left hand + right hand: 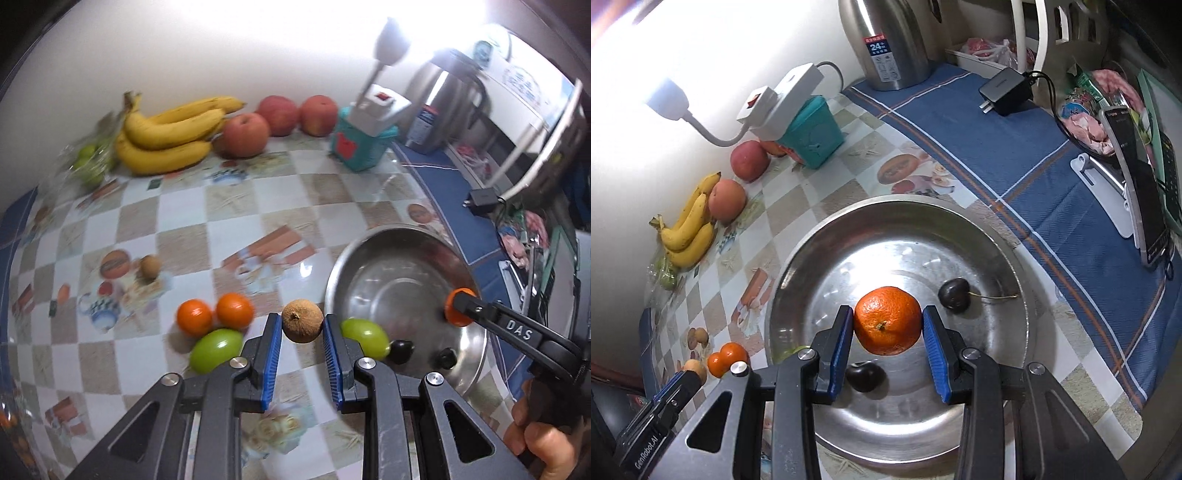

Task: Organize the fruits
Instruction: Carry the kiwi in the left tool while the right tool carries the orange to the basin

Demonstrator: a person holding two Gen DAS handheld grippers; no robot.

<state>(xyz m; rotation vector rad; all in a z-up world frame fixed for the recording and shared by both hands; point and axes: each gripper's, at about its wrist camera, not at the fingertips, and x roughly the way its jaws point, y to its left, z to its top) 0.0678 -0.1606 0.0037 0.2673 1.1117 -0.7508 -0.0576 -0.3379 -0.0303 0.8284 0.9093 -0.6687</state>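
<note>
The right tongs (888, 334) sit over the steel bowl (1015, 258), their blue pads bracketing a mandarin (887, 320); the left pad looks to touch the peel while a thin gap shows at the right one, so whether they grip it cannot be told for sure. The fruit hangs above the bowl floor, directly over the middle, with two dark cherries (954, 296) lying below and beside it, so a release would probably drop it straight down among them. The left tongs (302, 328) are spread apart on the tabletop (258, 206) just left of the bowl, with a brown longan (302, 320) lying squarely between the pads, apparently untouched on either side. It is round, so no long axis matters; the left tongs need only close. Two more mandarins (214, 314), two green grapes (216, 349) and a second longan (149, 266) wait nearby, all closer to the left tongs
</note>
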